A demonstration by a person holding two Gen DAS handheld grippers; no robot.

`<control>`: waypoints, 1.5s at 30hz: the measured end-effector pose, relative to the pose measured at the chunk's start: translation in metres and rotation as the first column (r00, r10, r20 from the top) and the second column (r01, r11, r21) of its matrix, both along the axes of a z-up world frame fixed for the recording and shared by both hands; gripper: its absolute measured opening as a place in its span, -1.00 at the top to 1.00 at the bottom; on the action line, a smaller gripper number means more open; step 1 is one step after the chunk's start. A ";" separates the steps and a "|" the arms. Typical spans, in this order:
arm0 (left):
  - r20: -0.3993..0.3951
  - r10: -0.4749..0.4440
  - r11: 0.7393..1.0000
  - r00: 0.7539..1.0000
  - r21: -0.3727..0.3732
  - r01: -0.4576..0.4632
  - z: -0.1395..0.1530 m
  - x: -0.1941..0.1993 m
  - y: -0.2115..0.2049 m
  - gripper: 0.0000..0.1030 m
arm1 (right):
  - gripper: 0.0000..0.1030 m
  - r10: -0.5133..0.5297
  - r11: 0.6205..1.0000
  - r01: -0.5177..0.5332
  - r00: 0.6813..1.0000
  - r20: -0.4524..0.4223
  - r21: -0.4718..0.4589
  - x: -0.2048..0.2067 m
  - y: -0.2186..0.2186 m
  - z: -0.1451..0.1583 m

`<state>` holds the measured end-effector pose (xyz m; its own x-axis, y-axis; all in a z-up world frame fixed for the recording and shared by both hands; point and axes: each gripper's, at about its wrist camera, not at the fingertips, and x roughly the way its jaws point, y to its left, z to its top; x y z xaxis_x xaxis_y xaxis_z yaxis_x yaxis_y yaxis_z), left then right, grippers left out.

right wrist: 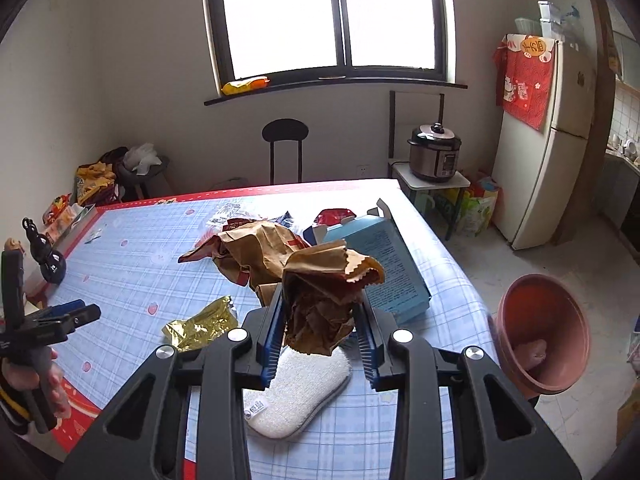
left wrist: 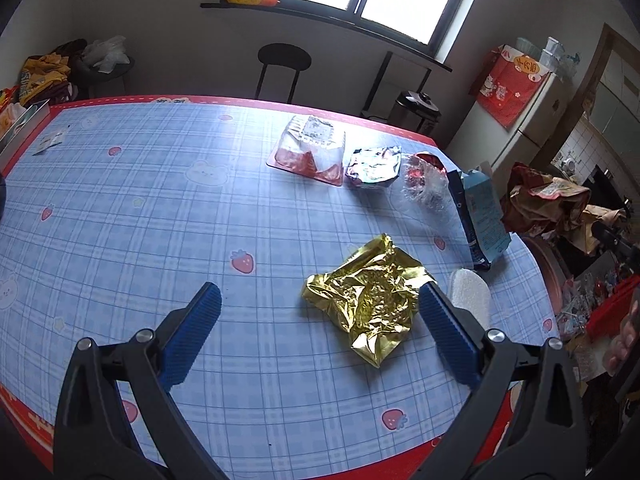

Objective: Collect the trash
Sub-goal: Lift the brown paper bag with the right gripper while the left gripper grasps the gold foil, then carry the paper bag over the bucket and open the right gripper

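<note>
My right gripper is shut on a crumpled brown paper bag and holds it above the table's right part; the bag also shows in the left wrist view. My left gripper is open and empty above the table, with a crumpled gold foil wrapper just inside its right finger; the wrapper also shows in the right wrist view. Farther back lie a clear plastic tray, a silver snack packet, a clear wrapper and a blue carton. A terracotta-coloured bin stands to the table's right.
A white sponge pad lies under the right gripper. The blue checked tablecloth has a red border. A stool, a pressure cooker and a fridge stand beyond the table. My left gripper shows at the left of the right wrist view.
</note>
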<state>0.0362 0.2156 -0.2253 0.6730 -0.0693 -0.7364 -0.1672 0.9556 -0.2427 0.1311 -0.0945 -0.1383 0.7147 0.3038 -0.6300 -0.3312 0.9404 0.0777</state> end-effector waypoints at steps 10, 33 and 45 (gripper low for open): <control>-0.110 -0.276 0.947 0.955 0.138 0.289 -0.055 0.052 -0.093 -0.88 | 0.37 -0.124 0.992 0.124 0.991 -0.041 0.003 -0.011 -0.069 -0.007; -0.283 -0.269 0.862 0.921 0.355 0.361 -0.103 0.066 -0.097 -0.19 | 0.37 -0.150 0.987 0.154 0.985 -0.087 0.037 0.003 -0.097 -0.025; -0.025 -0.113 0.990 0.993 0.085 0.115 -0.022 0.055 -0.037 0.90 | 0.37 -0.121 0.991 0.122 0.992 -0.028 0.046 -0.003 -0.081 0.001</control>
